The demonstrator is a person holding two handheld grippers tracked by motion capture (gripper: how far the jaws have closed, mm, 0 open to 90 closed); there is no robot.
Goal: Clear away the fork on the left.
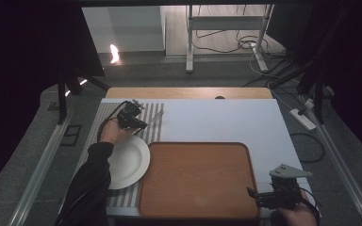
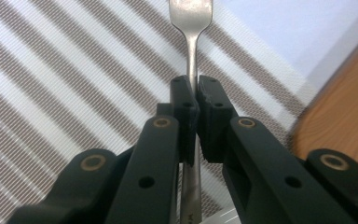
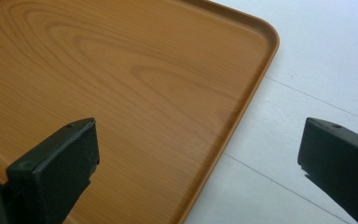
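My left gripper (image 2: 194, 93) is shut on the handle of a metal fork (image 2: 192, 28), whose head points away over the striped placemat (image 2: 74, 84). In the high view the left gripper (image 1: 139, 124) sits above the placemat (image 1: 104, 115), just beyond the white plate (image 1: 129, 162), and the fork (image 1: 154, 117) sticks out toward the right. The wooden tray (image 1: 198, 179) lies in the middle of the table. My right gripper (image 1: 254, 194) stands open at the tray's near right corner, with its jaws wide apart over the tray's rim (image 3: 242, 112) and nothing between them.
A white mat (image 1: 226, 120) covers the table beyond and to the right of the tray. The table's wooden far edge (image 1: 188, 92) shows behind it. A power strip (image 1: 303, 118) and cables lie on the floor at the right.
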